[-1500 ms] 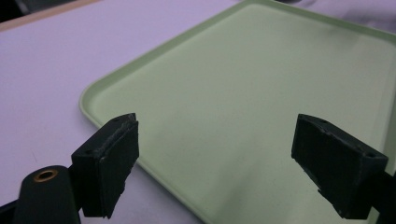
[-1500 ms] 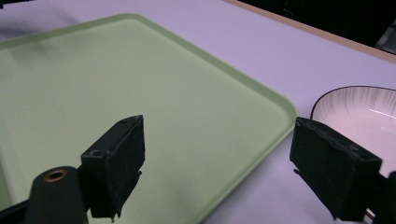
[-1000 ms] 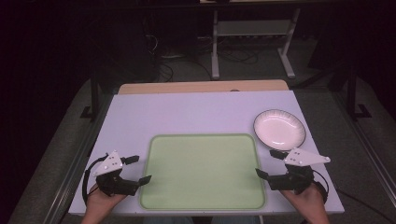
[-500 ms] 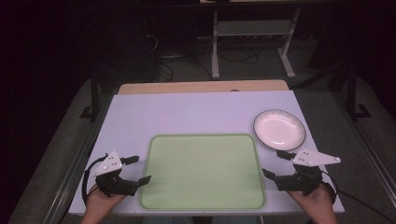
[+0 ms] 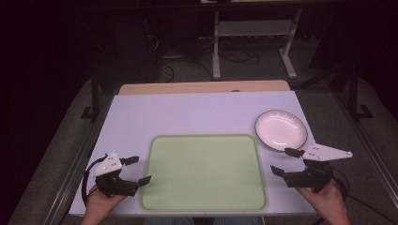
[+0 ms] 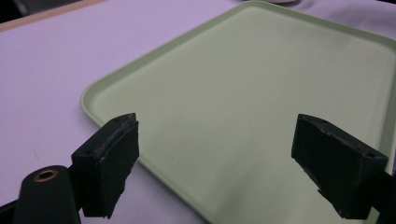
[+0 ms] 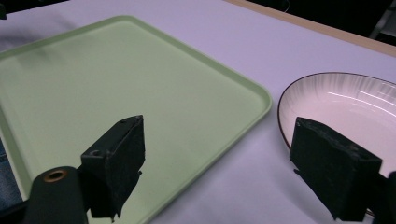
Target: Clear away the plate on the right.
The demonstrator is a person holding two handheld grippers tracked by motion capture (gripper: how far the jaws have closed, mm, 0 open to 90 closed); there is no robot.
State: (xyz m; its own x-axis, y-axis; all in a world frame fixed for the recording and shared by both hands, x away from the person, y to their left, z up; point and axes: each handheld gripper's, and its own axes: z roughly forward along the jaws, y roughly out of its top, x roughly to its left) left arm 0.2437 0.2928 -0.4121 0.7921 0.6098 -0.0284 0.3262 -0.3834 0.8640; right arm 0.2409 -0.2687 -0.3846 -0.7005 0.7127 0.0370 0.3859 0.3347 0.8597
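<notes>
Plate (image 5: 281,130) is seen on the table (image 5: 187,112) at roughly 11 o'clock from the released right claw (image 5: 282,161), just beside it and nearer than the released left claw (image 5: 136,169), which is held at the tray's (image 5: 203,171) 9 o'clock edge.

The table (image 5: 187,112) wears a pale lilac top with a strip of bare wood along the far edge. A green tray (image 5: 202,171) lies flat near its front; a white plate (image 5: 280,130) sits just beside the tray's far right corner.
</notes>
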